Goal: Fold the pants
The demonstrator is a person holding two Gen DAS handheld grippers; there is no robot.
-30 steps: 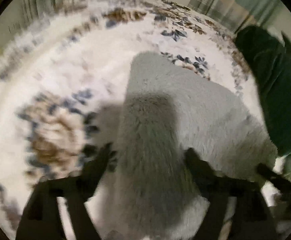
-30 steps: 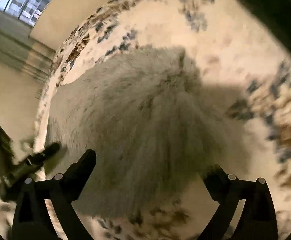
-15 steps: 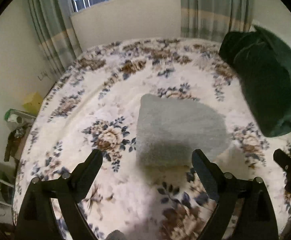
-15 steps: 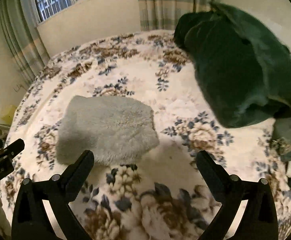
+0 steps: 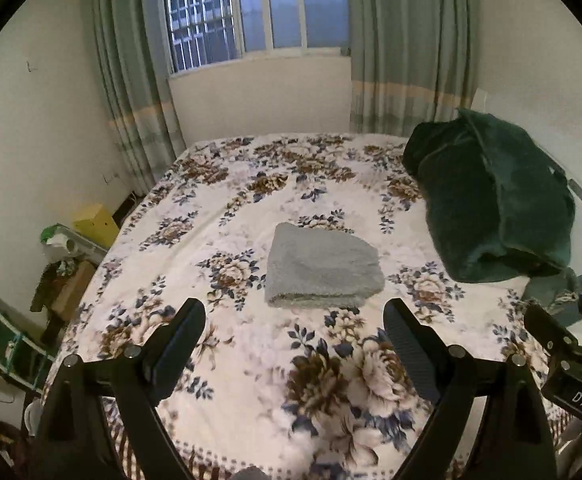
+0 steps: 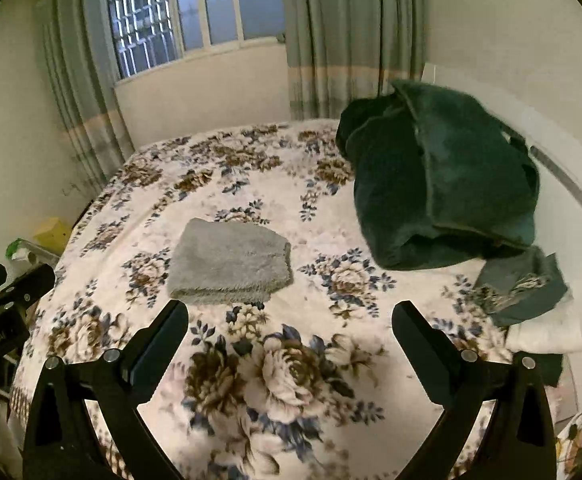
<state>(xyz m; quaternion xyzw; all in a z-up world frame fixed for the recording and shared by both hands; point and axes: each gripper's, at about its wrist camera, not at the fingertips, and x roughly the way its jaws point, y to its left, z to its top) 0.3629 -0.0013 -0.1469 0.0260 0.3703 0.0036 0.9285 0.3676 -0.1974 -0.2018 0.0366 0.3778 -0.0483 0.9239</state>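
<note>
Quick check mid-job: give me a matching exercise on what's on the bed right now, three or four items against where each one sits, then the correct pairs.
Things:
1. folded fluffy grey pants
2. crumpled dark green plush blanket
3. folded white cloth
4. yellow box

Places:
A. beside the bed, by the left wall
B. middle of the floral bedspread
C. right edge of the bed, under a grey-blue item
D. far right of the bed, near the wall

Pairs: 1-B, 2-D, 3-C, 4-A

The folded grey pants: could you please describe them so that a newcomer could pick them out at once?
Start at the bed with the floral cover. Near its middle, left of the dark green blanket heap, lie the folded grey pants. They are the only fluffy, light grey, neatly squared bundle there, lying flat and apart from everything else.
</note>
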